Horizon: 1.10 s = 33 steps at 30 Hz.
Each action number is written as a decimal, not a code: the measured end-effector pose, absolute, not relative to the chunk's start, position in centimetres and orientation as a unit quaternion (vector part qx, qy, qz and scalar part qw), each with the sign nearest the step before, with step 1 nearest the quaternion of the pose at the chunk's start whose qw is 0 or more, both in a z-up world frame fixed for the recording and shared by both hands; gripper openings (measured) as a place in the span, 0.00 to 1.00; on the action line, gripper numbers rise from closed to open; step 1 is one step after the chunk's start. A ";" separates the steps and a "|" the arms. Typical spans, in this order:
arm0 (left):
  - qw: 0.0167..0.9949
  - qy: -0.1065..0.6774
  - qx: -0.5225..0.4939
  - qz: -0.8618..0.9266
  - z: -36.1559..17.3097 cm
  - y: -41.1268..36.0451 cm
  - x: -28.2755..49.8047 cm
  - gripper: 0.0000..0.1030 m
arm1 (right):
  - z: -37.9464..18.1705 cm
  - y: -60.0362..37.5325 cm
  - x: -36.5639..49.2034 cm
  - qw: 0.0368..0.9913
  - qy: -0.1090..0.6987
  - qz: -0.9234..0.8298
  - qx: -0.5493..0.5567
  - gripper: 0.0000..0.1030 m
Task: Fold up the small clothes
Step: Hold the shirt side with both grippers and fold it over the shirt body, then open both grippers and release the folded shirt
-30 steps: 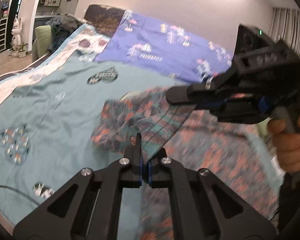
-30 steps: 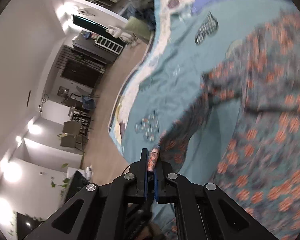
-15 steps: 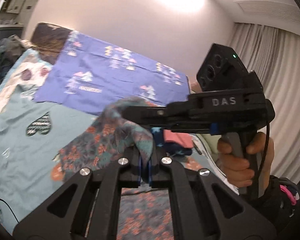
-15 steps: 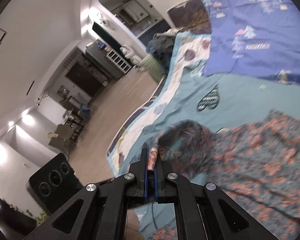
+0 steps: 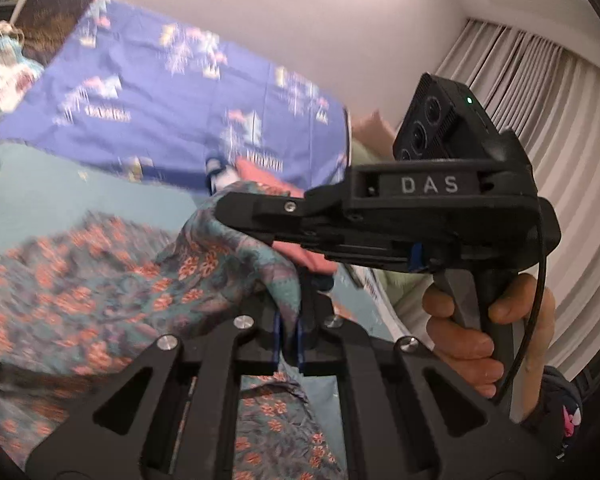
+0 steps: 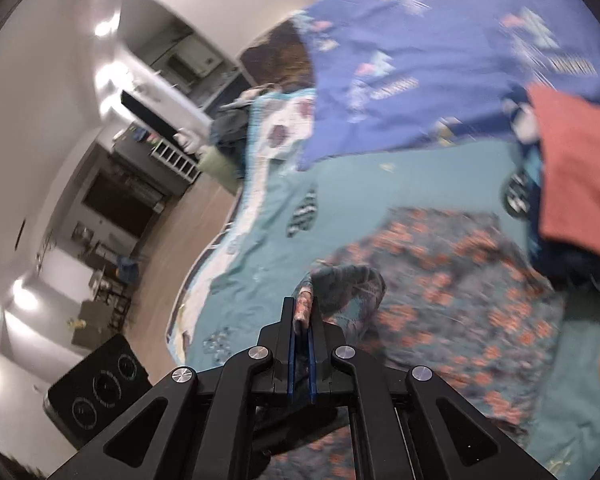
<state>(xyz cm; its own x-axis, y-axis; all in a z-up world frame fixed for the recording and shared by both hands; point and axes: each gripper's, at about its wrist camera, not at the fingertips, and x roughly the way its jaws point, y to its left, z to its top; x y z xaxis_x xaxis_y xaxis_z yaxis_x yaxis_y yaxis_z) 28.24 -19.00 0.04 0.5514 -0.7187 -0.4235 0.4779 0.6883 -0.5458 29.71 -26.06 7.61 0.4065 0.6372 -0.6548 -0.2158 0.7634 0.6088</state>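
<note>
Both grippers held a floral patterned garment (image 5: pixel 100 280) lifted above a teal bedspread (image 6: pixel 380 176). The left gripper (image 5: pixel 288 320) had its jaws closed on one fold; the right gripper (image 6: pixel 302 320) pinched another edge, jaws nearly together.

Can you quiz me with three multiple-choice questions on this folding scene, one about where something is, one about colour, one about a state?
1. Where does the red folded cloth lie?
A. on the bed, beyond the floral garment
B. on the floor
C. in a basket

2. What colour are the garment's flowers?
A. white
B. orange
C. yellow

3. What are the left gripper and right gripper doing?
A. both open
B. one open
C. both shut on the garment

Answers: 1 A, it rests on the bedding past the garment. 2 B, orange blossoms on teal. 3 C, fabric is pinched between both pairs of fingers.
</note>
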 end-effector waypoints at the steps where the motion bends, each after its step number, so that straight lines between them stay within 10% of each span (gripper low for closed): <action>1: 0.858 0.330 -0.185 -0.346 -0.8 -20.0 28.6 0.05 | 6.2 -27.3 30.0 0.805 0.483 0.258 0.229 0.03; 12: 0.789 0.468 -0.228 -0.325 -12.5 -27.4 32.9 0.08 | -9.1 -37.8 32.0 0.761 0.542 0.201 0.294 0.05; 15: 0.768 0.502 -0.223 -0.330 -14.0 -28.3 32.7 0.35 | -10.9 -38.9 32.0 0.761 0.548 0.194 0.289 0.06; 17: 0.750 0.526 -0.217 -0.337 -14.4 -28.2 32.3 0.52 | -11.5 -39.4 31.9 0.770 0.556 0.182 0.254 0.11; 24: 0.790 0.459 -0.202 -0.353 -10.4 -20.2 29.8 0.63 | -8.0 -39.3 28.6 0.845 0.525 0.066 0.071 0.27; 33: 0.835 0.455 -0.189 -0.246 -11.8 -7.7 32.9 0.68 | -7.5 -32.2 26.0 0.860 0.474 0.167 0.088 0.30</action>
<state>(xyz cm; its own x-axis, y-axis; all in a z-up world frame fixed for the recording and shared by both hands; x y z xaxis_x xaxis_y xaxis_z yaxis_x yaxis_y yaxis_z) 32.89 -7.74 -11.75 0.4657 -0.5824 -0.6663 0.2386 0.8076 -0.5393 26.03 -32.24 -7.51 0.4953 0.3710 -0.7855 -0.2050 0.9286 0.3093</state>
